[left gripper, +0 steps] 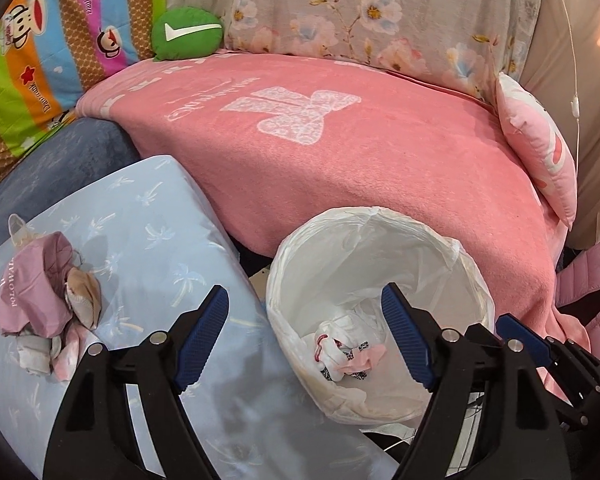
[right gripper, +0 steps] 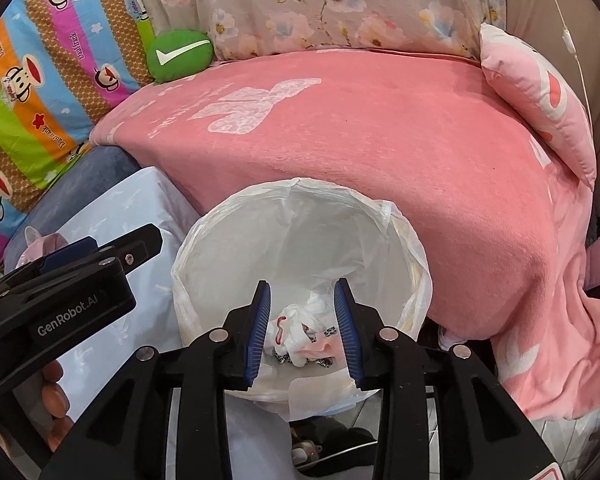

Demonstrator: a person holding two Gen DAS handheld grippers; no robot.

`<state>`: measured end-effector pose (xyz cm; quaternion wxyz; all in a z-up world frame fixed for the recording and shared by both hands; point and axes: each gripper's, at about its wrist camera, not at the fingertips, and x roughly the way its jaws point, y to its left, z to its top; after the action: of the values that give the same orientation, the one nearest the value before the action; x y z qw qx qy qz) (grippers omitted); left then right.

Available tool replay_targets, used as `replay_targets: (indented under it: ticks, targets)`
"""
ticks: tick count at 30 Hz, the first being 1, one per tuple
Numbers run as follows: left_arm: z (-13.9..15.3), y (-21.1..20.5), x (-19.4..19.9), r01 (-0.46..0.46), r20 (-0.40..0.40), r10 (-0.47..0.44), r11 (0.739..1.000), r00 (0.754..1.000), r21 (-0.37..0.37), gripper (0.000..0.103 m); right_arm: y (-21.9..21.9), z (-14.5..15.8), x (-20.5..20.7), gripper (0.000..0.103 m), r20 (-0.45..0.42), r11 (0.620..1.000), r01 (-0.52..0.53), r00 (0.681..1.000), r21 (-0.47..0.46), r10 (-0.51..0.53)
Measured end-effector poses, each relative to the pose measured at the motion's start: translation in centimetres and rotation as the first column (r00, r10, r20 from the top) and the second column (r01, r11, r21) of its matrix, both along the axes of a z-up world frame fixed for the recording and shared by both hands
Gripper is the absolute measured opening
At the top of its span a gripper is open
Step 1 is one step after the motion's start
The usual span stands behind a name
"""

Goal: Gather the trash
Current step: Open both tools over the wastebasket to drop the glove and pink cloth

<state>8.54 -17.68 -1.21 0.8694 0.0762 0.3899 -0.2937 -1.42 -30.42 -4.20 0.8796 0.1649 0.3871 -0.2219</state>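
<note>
Over the lined bin (right gripper: 300,264) both grippers hang, pointing down at its mouth; the right gripper (right gripper: 302,330) has its jaws partly apart with nothing between the pads, and the crumpled white-and-pink trash (right gripper: 304,338) lies loose at the bottom of the liner, straight below; the left gripper (left gripper: 304,338) stands wide, empty too, straddling the near rim with one finger over the pale blue cushion (left gripper: 148,240) and the other over the bin.

More trash waits: a pile of pink and beige wrappers (left gripper: 44,304) sits on that cushion, well to the left of the bin, untouched.

Risks, as I read it: the liner's edge looks loose and thin, so a finger catching it on the way out could drag the bag off the rim; the pile is soft and mixed, so a pinch may lift only part and scatter the rest onto the cushion; the grippers sit close together and could knock.
</note>
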Motion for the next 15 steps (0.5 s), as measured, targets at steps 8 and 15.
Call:
replay_targets:
  ticks: [8, 15]
  targets:
    - [0.3, 2.3, -0.2, -0.049, 0.006, 0.049, 0.999, 0.999, -0.008, 0.075, 1.9, 0.5, 0.4, 0.04, -0.001, 0.999, -0.039, 0.999, -0.014, 0.039]
    - [0.3, 5.2, 0.1, -0.114, -0.005, 0.114, 0.993, 0.993, -0.011, 0.075, 4.3, 0.9, 1.0, 0.041, -0.005, 0.996, -0.085, 0.996, -0.025, 0.085]
